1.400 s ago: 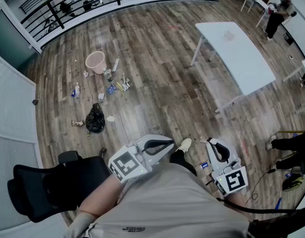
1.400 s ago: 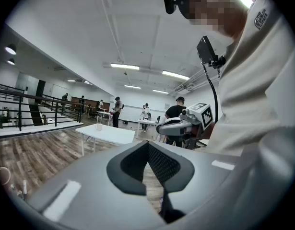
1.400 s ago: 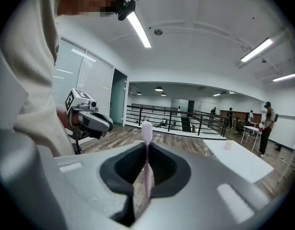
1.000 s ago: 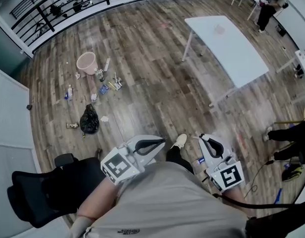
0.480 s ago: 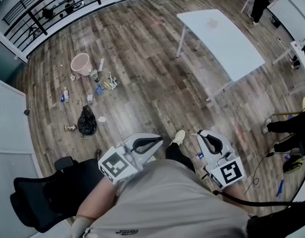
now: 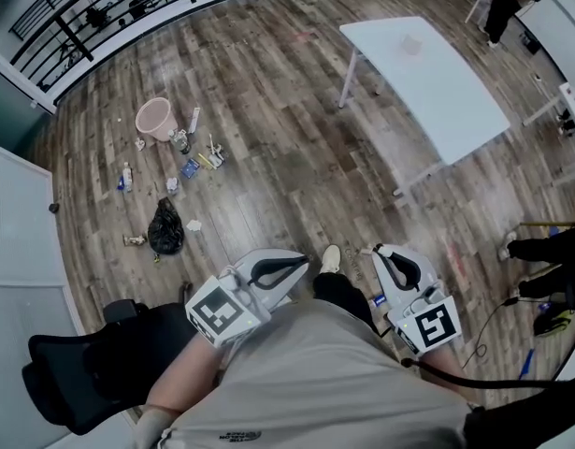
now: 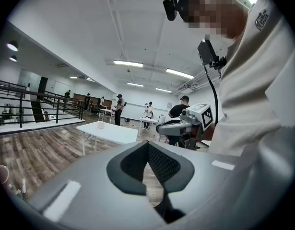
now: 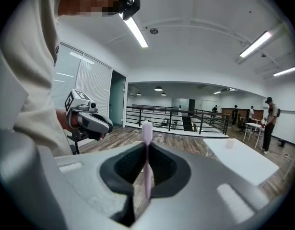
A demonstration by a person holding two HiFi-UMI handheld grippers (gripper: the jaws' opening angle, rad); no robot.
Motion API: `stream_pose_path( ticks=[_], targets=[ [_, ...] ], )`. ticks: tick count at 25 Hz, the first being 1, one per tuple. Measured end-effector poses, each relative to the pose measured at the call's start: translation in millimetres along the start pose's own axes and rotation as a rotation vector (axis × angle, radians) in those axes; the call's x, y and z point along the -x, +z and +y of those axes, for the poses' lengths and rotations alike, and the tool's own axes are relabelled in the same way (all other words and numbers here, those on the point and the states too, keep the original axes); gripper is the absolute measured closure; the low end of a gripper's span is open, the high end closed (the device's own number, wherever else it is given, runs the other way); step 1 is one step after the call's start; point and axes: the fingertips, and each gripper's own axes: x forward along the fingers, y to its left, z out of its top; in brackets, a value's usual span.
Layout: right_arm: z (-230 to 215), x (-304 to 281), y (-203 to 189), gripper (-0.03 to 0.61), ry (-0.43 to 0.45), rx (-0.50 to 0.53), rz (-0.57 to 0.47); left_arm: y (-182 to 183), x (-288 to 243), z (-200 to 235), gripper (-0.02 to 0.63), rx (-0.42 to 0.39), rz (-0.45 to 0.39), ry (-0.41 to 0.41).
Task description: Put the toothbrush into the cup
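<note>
Two grippers in view, both held close against the person's torso above the wood floor, near each other but apart.

Right gripper: jaws nearly together, clamped on the toothbrush. The pale pink handle stands upright between the pads and the head sticks out past the jaw tips. In the head view this gripper is at the person's right side; the brush is too small to make out there.

Left gripper: jaw tips meet, nothing between the pads, only floor showing through the gap behind them. In the head view it sits just left of the right gripper.

Cup: stands upright on the white table, well ahead of the right gripper and off to the right of its jaw line. From the left gripper it sits far ahead, left of the jaws. Well apart from the toothbrush.

Off to the left of the left gripper: black office chair close by; farther out, a black bag and a pink bin with small litter scattered beside it.
</note>
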Motion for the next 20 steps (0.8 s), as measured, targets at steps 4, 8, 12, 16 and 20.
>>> stream_pose_path(
  ticks=[4,8,12,16,20],
  targets=[
    [-42.7,-17.5,3.8,0.557,0.007,-0.005,-0.02,14.0,-32.5,25.9,0.609,0.004,0.005,0.019],
    [-91.7,-28.9,11.0,0.557,0.016,-0.008,-0.035,35.9,-74.7,50.0,0.609,0.0,0.006,0.029],
    [-143.7,-32.7,7.9,0.557,0.002,-0.015,-0.043,52.0,-121.3,68.7,0.609,-0.025,-0.002,0.018],
    [-189.3,-34.6,0.7,0.557,-0.017,-0.033,-0.044,69.4,-165.5,81.7,0.609,-0.02,-0.006,0.008],
    [-218.6,-34.2,-7.7,0.557,-0.026,-0.035,-0.041,74.0,-197.8,93.3,0.609,-0.002,-0.016,0.009]
  ],
)
